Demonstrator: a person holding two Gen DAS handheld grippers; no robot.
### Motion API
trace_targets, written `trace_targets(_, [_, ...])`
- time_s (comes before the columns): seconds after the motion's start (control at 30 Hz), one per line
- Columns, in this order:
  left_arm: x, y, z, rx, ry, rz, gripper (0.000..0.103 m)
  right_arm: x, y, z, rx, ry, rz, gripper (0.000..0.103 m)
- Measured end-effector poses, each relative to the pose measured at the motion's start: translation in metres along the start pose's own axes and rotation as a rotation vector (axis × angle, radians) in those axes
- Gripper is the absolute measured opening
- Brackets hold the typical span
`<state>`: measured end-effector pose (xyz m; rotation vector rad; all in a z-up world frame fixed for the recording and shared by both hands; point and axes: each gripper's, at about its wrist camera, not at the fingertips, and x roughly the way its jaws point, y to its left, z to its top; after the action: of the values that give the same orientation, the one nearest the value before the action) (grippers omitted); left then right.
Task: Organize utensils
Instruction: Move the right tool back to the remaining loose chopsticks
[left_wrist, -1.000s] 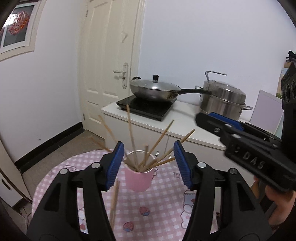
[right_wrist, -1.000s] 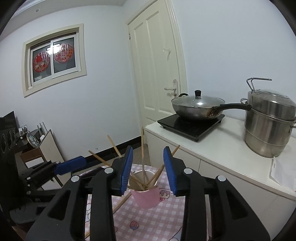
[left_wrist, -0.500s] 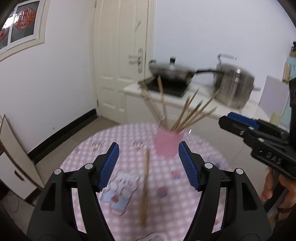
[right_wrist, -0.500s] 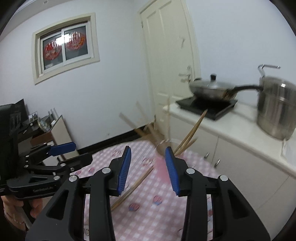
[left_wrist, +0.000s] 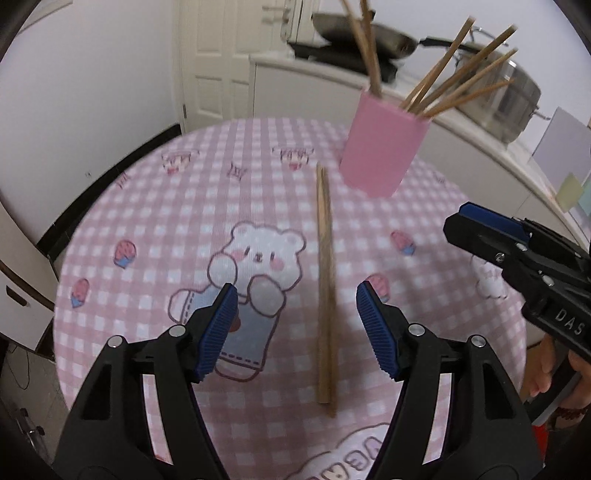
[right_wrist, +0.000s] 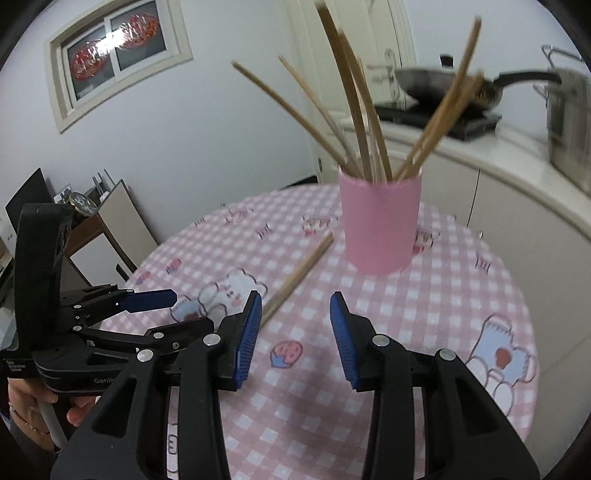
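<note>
A pink cup (left_wrist: 380, 155) (right_wrist: 380, 225) stands on the far side of the round table and holds several wooden chopsticks (right_wrist: 354, 110) that fan out of it. A loose pair of chopsticks (left_wrist: 325, 277) (right_wrist: 299, 273) lies flat on the cloth, running from the cup's foot toward me. My left gripper (left_wrist: 295, 293) hangs open above the near half of that pair, apart from it. My right gripper (right_wrist: 295, 301) is open and empty, just right of the pair's near end. Each gripper also shows in the other's view, the right gripper (left_wrist: 480, 225) and the left gripper (right_wrist: 147, 300).
The table carries a pink checked cloth (left_wrist: 155, 206) with bear prints. Behind it runs a white counter (right_wrist: 517, 162) with a wok on a hob (right_wrist: 436, 85) and a steel pot (left_wrist: 506, 99). A white door (left_wrist: 210, 59) stands behind, and a person's hands hold both handles.
Both grippers have come down and tipped toward the table. The cup has slid up in both views, and the loose pair now lies under the left jaws, which stand slightly wider.
</note>
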<state>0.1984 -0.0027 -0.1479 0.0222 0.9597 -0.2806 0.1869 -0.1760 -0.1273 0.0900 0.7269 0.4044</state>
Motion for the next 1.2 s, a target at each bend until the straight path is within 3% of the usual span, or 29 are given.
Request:
trace_targets(0.33, [0.03, 0.009, -0.008, 0.02, 0.049, -0.019, 0.067, 0.026, -0.005, -0.013, 0.023, 0.056, 0.022, 0.039])
trace_targets(1.07, [0.04, -0.003, -0.004, 0.117, 0.048, 0.102, 0.067, 0.034, -0.02, -0.013, 0.07, 0.064, 0.035, 0.042])
trace_targets(1.2, [0.052, -0.007, -0.001, 0.135, 0.086, 0.142, 0.076, 0.033, -0.02, -0.011, 0.075, 0.063, 0.034, 0.042])
